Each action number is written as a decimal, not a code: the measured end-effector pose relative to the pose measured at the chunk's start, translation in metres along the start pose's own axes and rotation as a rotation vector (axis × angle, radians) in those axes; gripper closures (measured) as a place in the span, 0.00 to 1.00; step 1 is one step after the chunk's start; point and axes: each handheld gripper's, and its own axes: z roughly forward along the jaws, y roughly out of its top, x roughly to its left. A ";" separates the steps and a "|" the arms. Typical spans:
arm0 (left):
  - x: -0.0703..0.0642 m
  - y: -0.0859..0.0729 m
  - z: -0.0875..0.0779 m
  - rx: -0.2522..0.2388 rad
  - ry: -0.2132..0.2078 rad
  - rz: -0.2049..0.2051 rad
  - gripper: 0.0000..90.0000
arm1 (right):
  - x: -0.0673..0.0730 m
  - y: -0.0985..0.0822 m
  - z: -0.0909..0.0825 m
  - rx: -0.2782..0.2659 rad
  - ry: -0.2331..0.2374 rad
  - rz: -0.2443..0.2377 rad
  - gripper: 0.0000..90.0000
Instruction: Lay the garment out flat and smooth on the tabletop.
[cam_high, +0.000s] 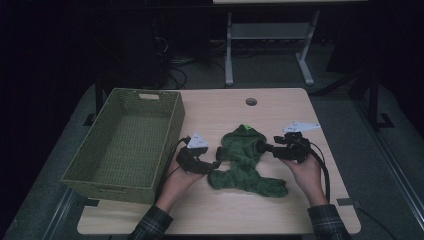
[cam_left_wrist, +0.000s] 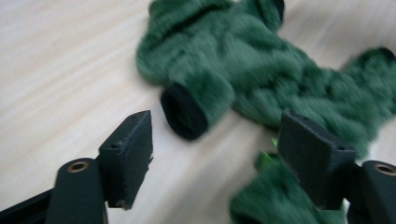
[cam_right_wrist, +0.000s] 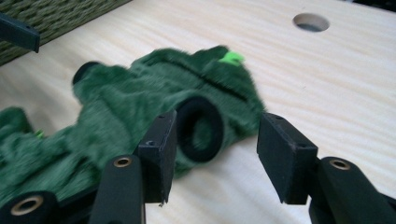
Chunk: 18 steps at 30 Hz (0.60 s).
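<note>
The left fingers (cam_left_wrist: 215, 158) are being held wide apart with nothing pressed between them; a black-rimmed sleeve cuff (cam_left_wrist: 183, 112) of the green fleece garment (cam_left_wrist: 261, 74) is lying just ahead of them on the bare bench (cam_left_wrist: 60, 70), apart from both pads. Part of the garment's lower end is being seen just beside the right-hand pad; whether it is touching cannot be told.

The right fingers (cam_right_wrist: 212, 158) are being held partly open, and the garment's other cuff (cam_right_wrist: 200, 128) is lying in the gap between them, close against the left-hand pad, without being squeezed. Beyond these fingers a bright green tag (cam_right_wrist: 231, 57) is showing at the garment's top edge, and farther off a round hole (cam_right_wrist: 310, 21) is showing in the bench.

From above, the garment (cam_high: 245, 160) is being seen spread flat between the two sets of fingers, the left (cam_high: 216, 164) at one sleeve, the right (cam_high: 264, 148) at the other. A woven green basket (cam_high: 127, 142) is standing outside the left fingers, near them.
</note>
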 end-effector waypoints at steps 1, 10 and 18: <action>-0.003 -0.003 -0.002 0.008 0.000 0.006 0.27 | 0.002 -0.001 -0.001 0.004 0.004 -0.002 0.53; -0.026 -0.036 -0.010 0.055 -0.027 0.033 0.19 | 0.023 -0.012 -0.007 -0.002 0.036 -0.021 0.54; -0.038 -0.060 -0.020 0.054 -0.030 0.033 0.16 | 0.040 -0.015 -0.010 -0.008 0.077 -0.034 0.55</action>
